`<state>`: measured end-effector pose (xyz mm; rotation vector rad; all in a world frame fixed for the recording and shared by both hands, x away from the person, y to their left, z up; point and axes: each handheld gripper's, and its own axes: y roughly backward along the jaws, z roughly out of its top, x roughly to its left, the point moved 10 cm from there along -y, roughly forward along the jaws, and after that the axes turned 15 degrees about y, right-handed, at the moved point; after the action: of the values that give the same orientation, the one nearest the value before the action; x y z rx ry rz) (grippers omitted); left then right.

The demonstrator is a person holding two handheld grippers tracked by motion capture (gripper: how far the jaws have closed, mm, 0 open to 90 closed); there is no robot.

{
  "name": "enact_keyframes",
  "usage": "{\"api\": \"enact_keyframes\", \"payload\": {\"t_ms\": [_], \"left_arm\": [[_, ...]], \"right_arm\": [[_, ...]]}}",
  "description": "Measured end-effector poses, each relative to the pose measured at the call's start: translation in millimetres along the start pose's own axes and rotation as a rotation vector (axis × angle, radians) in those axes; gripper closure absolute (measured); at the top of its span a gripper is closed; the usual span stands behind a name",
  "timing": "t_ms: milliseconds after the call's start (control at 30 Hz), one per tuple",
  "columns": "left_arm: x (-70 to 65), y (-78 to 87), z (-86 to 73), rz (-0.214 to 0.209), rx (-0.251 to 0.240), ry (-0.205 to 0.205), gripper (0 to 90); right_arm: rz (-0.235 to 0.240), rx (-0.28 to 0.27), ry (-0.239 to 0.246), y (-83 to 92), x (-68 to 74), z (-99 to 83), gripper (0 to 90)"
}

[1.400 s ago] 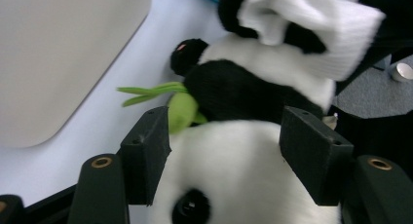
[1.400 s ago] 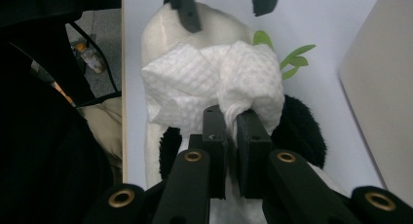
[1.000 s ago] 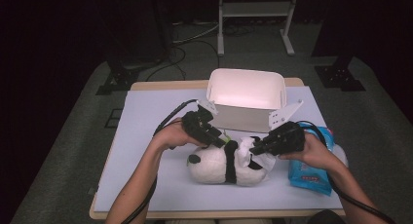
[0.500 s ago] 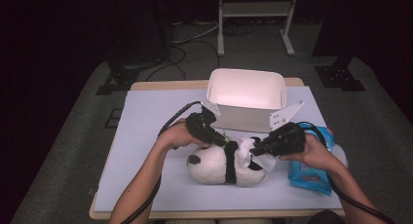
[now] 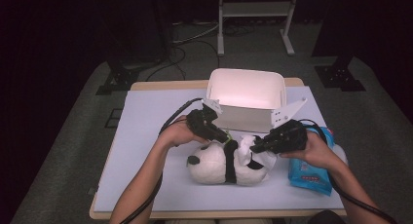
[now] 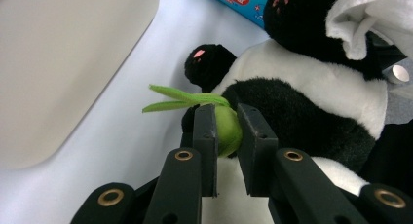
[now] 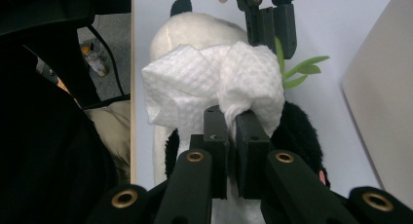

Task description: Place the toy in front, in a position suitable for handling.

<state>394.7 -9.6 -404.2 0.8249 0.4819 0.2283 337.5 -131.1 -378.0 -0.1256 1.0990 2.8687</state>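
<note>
A: Dark floor and cables ring your counter, which wears a pale sheet. Where's the panda?

B: The panda lies on its side near the front edge of your counter, head toward your left, just in front of the white bin. Its green sprig sticks out from the black band across its body.

A: And my left claw?

B: Your left claw is closed on the sprig. In the left gripper view the green bulb sits pinched between both pads, with the leaves fanning out past the jaws toward the bin wall. Those jaws have just been closing, and the sprig is between them.

A: The right one?

B: Your right claw is clamped on a white wipe. In the right gripper view the wipe bunches at the jaw tips and billows out above them, draped over the panda's body. The two claws meet over the panda's middle, tips near each other.

A: What else is close by?

B: A blue packet lies on your counter under your right hand, just beside the panda's feet. Your left hand rests on the counter beside the panda's head.
</note>
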Motion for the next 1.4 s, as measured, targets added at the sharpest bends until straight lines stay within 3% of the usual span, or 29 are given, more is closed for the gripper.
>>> {"api": "enact_keyframes", "payload": {"t_ms": [533,700,867,1033,1200,1400], "left_arm": [[-9.3,14.8,12.9,0.010,-0.053,-0.034,79.2],[-13.4,16.4,15.1,0.005,-0.057,-0.048,79.1],[-19.3,14.1,9.7,-0.010,-0.047,-0.061,78.9],[-24.9,13.5,7.6,-0.016,-0.042,-0.074,78.8],[-24.1,14.9,7.8,-0.009,-0.045,-0.074,79.0],[-26.1,16.4,11.4,0.000,-0.050,-0.087,79.2]], "right_arm": [[0.008,0.029,0.018,1.2,2.6,7.0,84.5],[-0.011,0.039,0.028,3.8,-1.2,10.8,84.4],[-0.055,0.050,0.029,10.0,-15.6,16.4,84.4],[-0.078,0.100,-0.013,6.4,-40.0,6.8,84.5],[-0.043,0.139,-0.045,-5.1,-41.6,-10.0,84.4],[-0.002,0.121,-0.058,-7.0,-32.9,-15.0,84.5]]}}
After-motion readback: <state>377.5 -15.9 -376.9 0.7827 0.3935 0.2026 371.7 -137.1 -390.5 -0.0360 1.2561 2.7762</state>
